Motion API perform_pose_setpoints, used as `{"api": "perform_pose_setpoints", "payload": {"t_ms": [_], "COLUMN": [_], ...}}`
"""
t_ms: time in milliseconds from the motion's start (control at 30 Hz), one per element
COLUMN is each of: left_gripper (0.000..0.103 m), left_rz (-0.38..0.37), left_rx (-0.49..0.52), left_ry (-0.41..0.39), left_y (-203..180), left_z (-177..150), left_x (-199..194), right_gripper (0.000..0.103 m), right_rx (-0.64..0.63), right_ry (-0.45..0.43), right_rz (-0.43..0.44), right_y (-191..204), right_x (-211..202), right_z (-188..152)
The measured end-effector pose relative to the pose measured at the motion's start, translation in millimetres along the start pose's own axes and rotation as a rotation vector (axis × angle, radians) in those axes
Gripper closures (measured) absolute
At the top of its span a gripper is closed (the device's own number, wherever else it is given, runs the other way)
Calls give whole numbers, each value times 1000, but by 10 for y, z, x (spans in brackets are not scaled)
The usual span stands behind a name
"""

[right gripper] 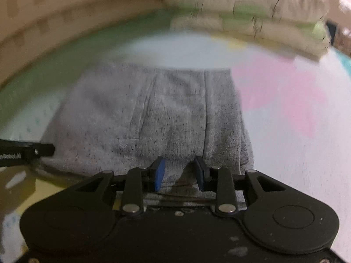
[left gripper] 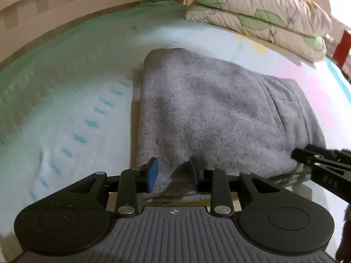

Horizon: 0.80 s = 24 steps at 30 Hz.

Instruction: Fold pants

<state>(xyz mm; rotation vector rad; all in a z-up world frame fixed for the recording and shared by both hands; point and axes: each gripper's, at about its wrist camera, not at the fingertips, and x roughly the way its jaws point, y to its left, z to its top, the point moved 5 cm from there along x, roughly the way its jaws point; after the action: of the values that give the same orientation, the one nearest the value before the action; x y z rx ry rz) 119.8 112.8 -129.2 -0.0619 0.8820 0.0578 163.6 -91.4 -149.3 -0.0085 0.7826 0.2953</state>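
Grey speckled pants (left gripper: 208, 109) lie folded into a thick rectangle on the bed; they also show in the right wrist view (right gripper: 153, 114). My left gripper (left gripper: 174, 172) is at the near left edge of the bundle, its blue pads closed on a pinch of grey fabric. My right gripper (right gripper: 181, 172) is at the near right edge, its pads likewise closed on the cloth. The right gripper shows in the left wrist view (left gripper: 305, 155) at the bundle's right corner. The left gripper shows in the right wrist view (right gripper: 43, 150) at the left corner.
A pastel bed sheet (left gripper: 76, 109) with teal dashes and pink patches covers the mattress. Two stacked leaf-print pillows (left gripper: 263, 15) sit at the far right. A beige wooden bed frame (left gripper: 54, 11) curves along the far left side.
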Motion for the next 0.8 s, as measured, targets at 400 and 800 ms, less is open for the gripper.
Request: {"api": "perform_pose_setpoints", "payload": {"t_ms": [400, 800], "left_gripper": [72, 48], "left_rz": [30, 83], "left_rx": [14, -14], "left_ry": [-83, -170], "left_y": [-130, -286], "left_z": [-112, -275], "left_x": [-668, -1207], "right_gripper": [59, 55], "right_rx": [192, 150], "right_ry": [-52, -84], "right_rz": [35, -41], "right_y": [115, 268], "right_x": [-875, -1659], "right_z": [-62, -327]}}
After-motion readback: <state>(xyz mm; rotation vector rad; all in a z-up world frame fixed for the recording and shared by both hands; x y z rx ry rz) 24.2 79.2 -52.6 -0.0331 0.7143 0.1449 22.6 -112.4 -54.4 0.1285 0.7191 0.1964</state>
